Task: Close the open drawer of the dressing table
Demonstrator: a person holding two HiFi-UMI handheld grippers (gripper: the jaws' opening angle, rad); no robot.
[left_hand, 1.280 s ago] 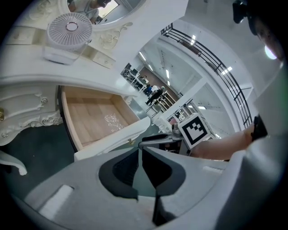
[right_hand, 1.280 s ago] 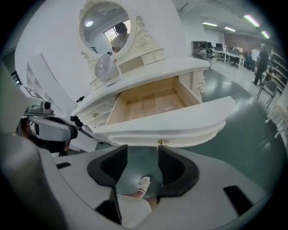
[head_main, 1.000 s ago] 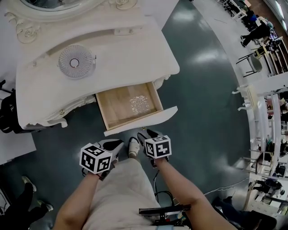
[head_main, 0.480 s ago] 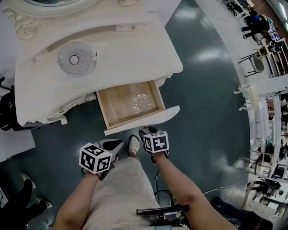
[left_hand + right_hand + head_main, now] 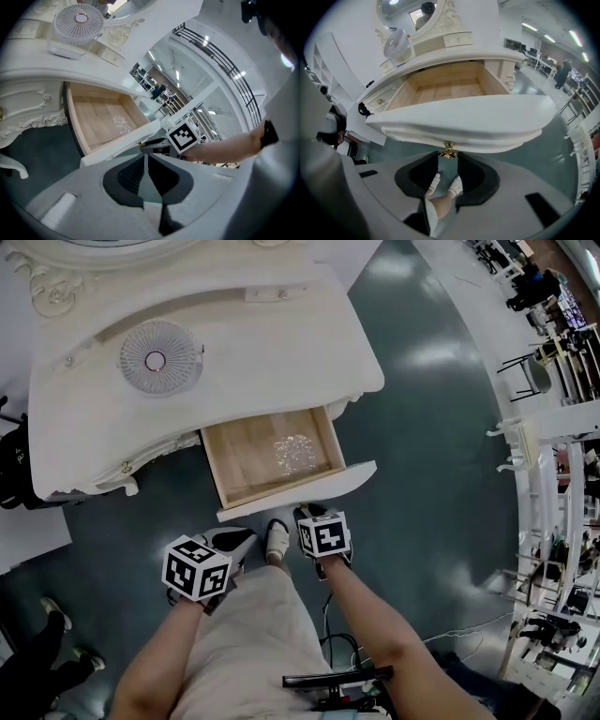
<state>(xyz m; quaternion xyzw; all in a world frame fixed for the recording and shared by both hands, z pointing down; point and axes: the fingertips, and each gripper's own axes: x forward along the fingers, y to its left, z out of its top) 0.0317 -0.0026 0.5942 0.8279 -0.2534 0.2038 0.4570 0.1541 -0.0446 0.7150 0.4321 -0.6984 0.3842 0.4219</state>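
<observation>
Two risks noted. My right gripper (image 5: 448, 155), jaws having just been closing, nips only the tip of the brass knob (image 5: 448, 149) on the open drawer (image 5: 272, 456) at twelve o'clock; a skewed push could slip off or jam it. Left gripper (image 5: 147, 157), jaws pressed together, idles at eight o'clock.

I read the dressing table (image 5: 281, 343) as cream-white with carved scroll ornament. Its drawer (image 5: 272, 460) shows pale wood grain inside and a cream-white front. The knob (image 5: 449, 150) on that front is gold. The fan (image 5: 156, 359) on the dressing table is white with a radial grille. The floor (image 5: 422, 446) around the dressing table is glossy dark teal. The left gripper (image 5: 146, 159) and right gripper (image 5: 448, 160) are light grey with black pads. Each cube (image 5: 197, 568) carries black-and-white square markers.
</observation>
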